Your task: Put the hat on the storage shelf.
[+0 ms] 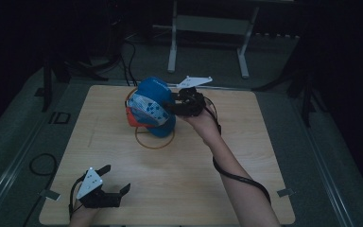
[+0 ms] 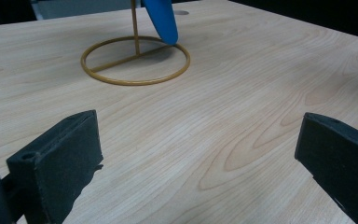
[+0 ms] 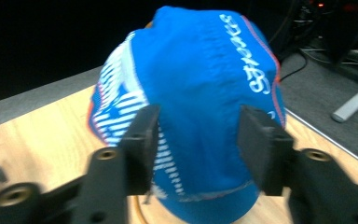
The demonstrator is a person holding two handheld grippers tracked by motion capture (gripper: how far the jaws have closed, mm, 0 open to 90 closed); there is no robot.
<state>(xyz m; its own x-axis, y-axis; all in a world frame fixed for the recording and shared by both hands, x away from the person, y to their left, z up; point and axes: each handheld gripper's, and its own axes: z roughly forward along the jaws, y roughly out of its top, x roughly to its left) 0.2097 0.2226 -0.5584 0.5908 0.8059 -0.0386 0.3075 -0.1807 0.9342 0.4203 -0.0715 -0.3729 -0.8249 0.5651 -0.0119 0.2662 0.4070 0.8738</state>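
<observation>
High view: the right gripper point(image 1: 175, 105) meets a blue cap point(image 1: 152, 106) on a wire stand point(image 1: 154, 140), jaws spread either side. The left gripper point(image 1: 116, 179) rests spread on the table point(image 1: 208, 175), well apart.

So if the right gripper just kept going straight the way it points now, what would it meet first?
The blue cap. The right gripper has its jaws open with the cap's cloth directly ahead, between and just beyond the tips. Whether the pads already touch it cannot be told. The cap sits on a wire stand.
</observation>
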